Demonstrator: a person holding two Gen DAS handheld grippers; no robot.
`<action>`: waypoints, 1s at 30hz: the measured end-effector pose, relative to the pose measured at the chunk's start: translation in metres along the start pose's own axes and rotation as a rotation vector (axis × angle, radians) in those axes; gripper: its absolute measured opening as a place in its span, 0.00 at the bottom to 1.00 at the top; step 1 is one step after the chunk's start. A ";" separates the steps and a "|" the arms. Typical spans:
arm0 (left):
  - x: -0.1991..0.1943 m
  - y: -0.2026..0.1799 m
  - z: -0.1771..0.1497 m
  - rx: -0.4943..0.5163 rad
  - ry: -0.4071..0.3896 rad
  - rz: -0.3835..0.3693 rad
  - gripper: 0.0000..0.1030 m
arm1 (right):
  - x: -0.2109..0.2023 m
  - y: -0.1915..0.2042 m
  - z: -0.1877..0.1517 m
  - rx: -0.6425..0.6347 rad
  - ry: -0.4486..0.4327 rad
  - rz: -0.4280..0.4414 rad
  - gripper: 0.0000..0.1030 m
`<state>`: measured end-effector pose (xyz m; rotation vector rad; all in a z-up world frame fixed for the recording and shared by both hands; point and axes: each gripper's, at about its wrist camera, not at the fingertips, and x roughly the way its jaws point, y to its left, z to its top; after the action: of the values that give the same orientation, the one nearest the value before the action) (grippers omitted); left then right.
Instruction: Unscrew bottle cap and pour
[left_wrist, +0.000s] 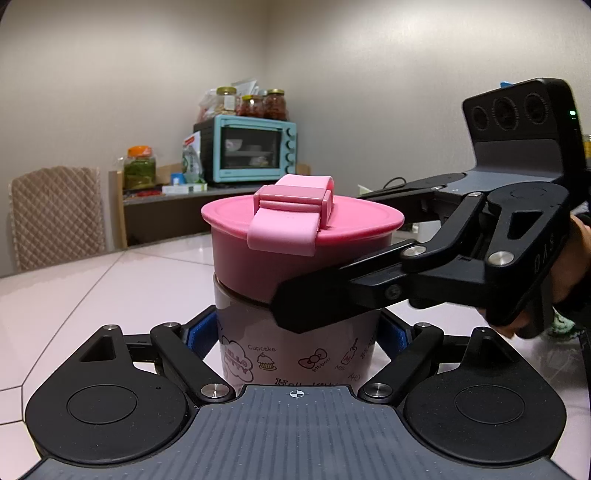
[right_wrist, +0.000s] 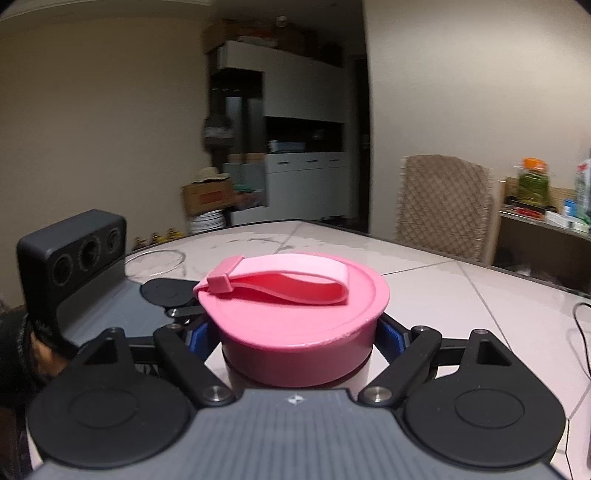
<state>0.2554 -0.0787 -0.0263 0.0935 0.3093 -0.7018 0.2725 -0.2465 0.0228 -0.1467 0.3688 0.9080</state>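
Between the left gripper's (left_wrist: 295, 332) blue pads (left_wrist: 199, 334), the bottle (left_wrist: 295, 354) stood upright on the white table (left_wrist: 92, 295), clamped at its printed body. Above that grip, the right gripper (right_wrist: 295, 336) had its fingers pressed against both sides of the pink cap (right_wrist: 295, 321), which sat on the bottle. Behind the bottle stood a chair (left_wrist: 55, 218) and a teal oven (left_wrist: 251, 147).

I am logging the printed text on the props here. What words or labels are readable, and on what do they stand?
"Cupcake": bottle, above a cupcake drawing.
"Ribbon": bottle, under the bow drawing.
"HELLO KITTY": bottle, in a cloud shape, partly hidden.
"Milk": bottle, small, barely legible.
"DAS": side of the right gripper, uncertain.
Jar and box labels by the blue oven: too small.
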 end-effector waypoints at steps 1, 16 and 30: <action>0.000 0.000 0.000 0.000 -0.001 0.000 0.87 | 0.000 -0.001 0.001 -0.005 0.000 0.009 0.83; -0.001 0.003 -0.001 -0.001 -0.002 -0.004 0.87 | -0.007 0.018 0.007 0.016 -0.009 -0.064 0.93; -0.001 0.005 -0.001 -0.001 -0.003 -0.006 0.87 | 0.001 0.036 -0.001 0.142 -0.059 -0.291 0.93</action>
<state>0.2582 -0.0742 -0.0270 0.0902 0.3069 -0.7076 0.2437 -0.2242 0.0224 -0.0409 0.3458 0.5950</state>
